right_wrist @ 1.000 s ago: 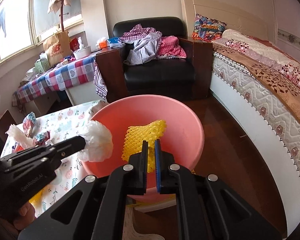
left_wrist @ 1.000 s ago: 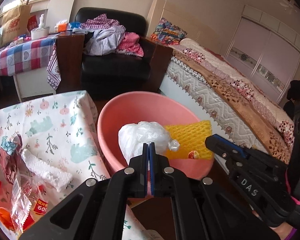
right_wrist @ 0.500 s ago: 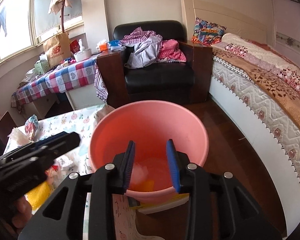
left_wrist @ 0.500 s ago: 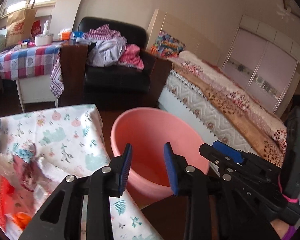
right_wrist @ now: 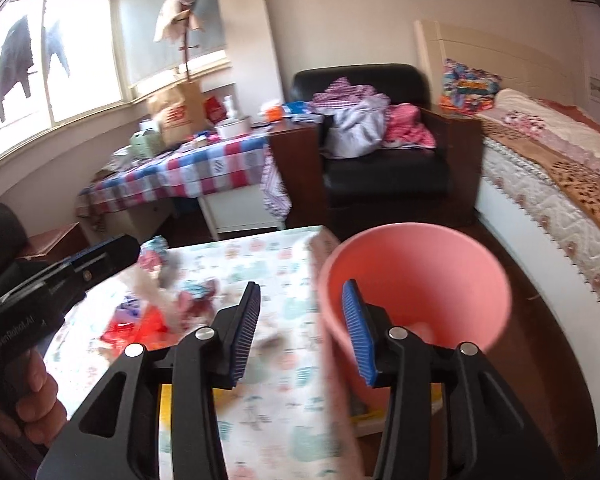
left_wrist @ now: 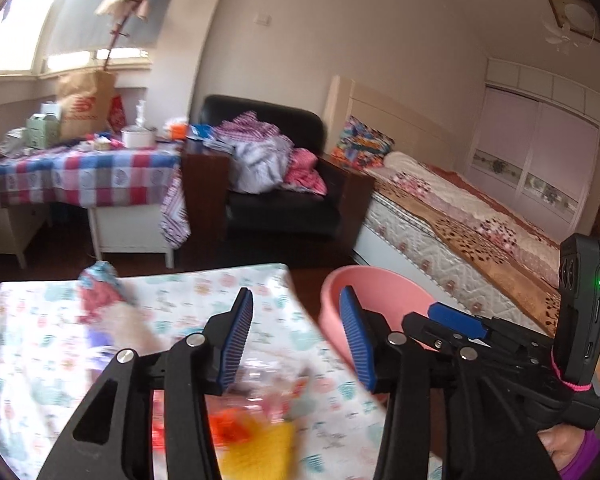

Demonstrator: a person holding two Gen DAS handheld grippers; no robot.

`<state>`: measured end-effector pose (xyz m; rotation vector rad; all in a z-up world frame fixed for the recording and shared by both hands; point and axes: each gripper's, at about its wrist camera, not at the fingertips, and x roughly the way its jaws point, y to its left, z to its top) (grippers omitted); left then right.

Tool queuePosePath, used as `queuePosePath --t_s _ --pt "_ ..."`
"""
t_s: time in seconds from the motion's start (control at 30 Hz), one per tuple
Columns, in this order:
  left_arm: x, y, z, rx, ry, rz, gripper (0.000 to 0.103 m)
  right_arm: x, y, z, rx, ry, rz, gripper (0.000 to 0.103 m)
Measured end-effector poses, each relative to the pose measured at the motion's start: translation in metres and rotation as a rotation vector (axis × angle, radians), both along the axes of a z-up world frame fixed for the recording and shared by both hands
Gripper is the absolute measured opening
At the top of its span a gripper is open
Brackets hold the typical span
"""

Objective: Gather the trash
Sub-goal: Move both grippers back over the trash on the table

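Observation:
A pink bucket (left_wrist: 364, 284) stands on the floor beside a low table with a patterned cloth (left_wrist: 180, 292). My left gripper (left_wrist: 296, 304) hovers over the table's right edge. Its jaws are opening, with nothing between them. My right gripper (right_wrist: 302, 296) hangs over the bucket (right_wrist: 420, 272) and the table edge, its jaws also opening and empty. A pale piece of trash (right_wrist: 420, 328) lies deep in the bucket. Blurred trash lies on the cloth: red wrappers (right_wrist: 140, 324), a yellow foam net (left_wrist: 260, 448) and crumpled wrappers (left_wrist: 100, 284).
A black armchair (right_wrist: 384, 168) piled with clothes stands behind the bucket. To its left is a cluttered table with a checked cloth (right_wrist: 204, 168). A bed (right_wrist: 560, 184) runs along the right. Dark floor (right_wrist: 540, 340) lies between bucket and bed.
Both grippers were shut on trash, the left on a white plastic bag, the right on yellow foam net. Both opened, the pieces dropped into the bucket, and both grippers rose and swung left.

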<state>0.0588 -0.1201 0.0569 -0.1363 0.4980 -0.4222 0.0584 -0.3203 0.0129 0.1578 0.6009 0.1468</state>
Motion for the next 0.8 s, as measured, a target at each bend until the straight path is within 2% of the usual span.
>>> queuePosePath --t_s 0.27,0.4,0.57,0.8 --pt "0.01 0.089 0.006 0.05 -0.021 0.169 0.047 0.028 0.049 0.0 -0.027 0.035 0.13 0.044" --pt "0.034 0.128 -0.002 0.059 0.032 0.254 0.047 0.045 0.064 -0.007 -0.011 0.075 0.179 0.044" --pt "0.068 0.164 -0.016 0.048 0.101 0.299 0.047 0.064 0.07 -0.015 0.016 0.12 0.209 0.044" --pt "0.128 0.192 -0.053 -0.03 0.252 0.312 0.047 0.088 0.067 -0.026 0.082 0.194 0.224 0.044"
